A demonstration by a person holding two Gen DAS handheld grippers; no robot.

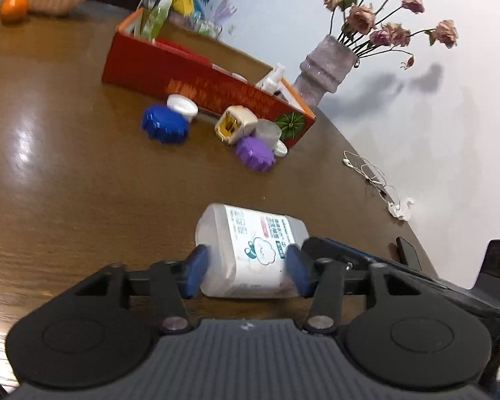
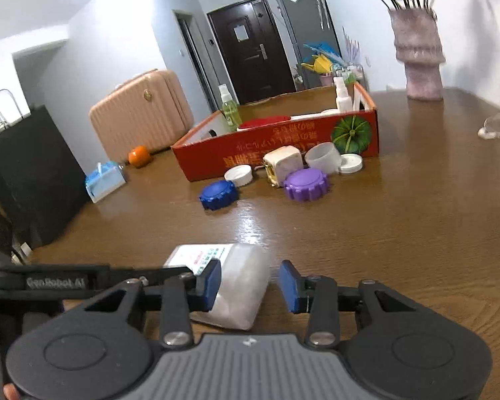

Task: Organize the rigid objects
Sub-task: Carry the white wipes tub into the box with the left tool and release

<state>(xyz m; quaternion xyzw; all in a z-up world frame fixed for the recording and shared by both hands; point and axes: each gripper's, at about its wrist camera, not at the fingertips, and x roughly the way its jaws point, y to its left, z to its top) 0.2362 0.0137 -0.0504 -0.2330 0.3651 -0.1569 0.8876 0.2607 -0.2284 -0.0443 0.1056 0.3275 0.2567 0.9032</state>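
Two grippers meet on one translucent plastic bottle (image 1: 250,250) lying on its side on the brown table (image 1: 66,183). We see our left gripper (image 1: 246,275) pinching the bottle's labelled body, a blue pad pressed on each flank. Our right gripper (image 2: 250,285) brackets the bottle's blunt end: its left pad touches, its right pad stands clear, so its jaws remain parted. We judge the bottle light, stiff and rather slick, best taken across its flat sides near the middle. Well ahead of both grippers waits the red cardboard box (image 2: 283,153), with loose caps (image 2: 305,185) just before it.
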